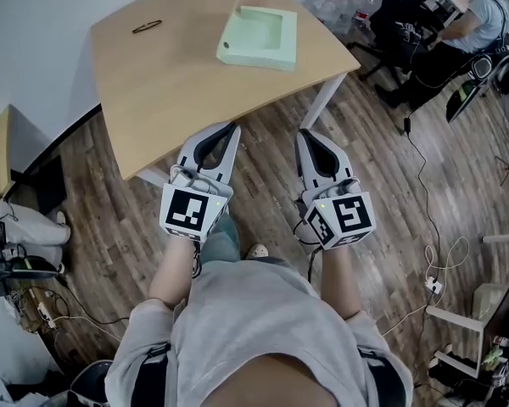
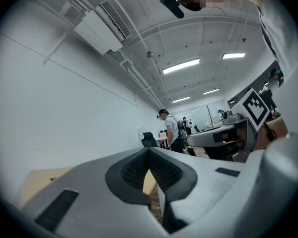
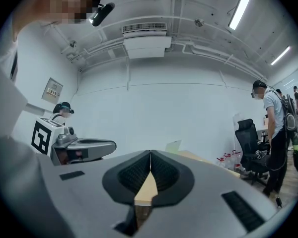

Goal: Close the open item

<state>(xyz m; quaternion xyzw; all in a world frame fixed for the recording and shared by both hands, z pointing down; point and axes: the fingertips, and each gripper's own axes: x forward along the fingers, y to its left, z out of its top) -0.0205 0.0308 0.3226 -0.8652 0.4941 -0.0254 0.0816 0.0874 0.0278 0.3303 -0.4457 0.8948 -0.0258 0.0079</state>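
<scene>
A pale green box [image 1: 256, 36] lies open on the far part of a wooden table [image 1: 170, 91], its hollow inside facing up. In the right gripper view the green box [image 3: 173, 146] shows just past the jaw tips as a small raised flap. My left gripper [image 1: 234, 128] is shut and empty, hovering over the floor just short of the table's near edge. Beside it, my right gripper [image 1: 305, 134] is also shut and holds nothing. In each gripper view the jaws meet at their tips: left gripper [image 2: 149, 149], right gripper [image 3: 150, 152]. Neither gripper touches the box.
A small dark object [image 1: 147, 26] lies on the table's far left. A black office chair [image 1: 403, 7] and a seated person [image 1: 483, 15] are at the back right. Cables and a power strip [image 1: 433, 285] lie on the wooden floor at right. Clutter [image 1: 17, 236] sits at left.
</scene>
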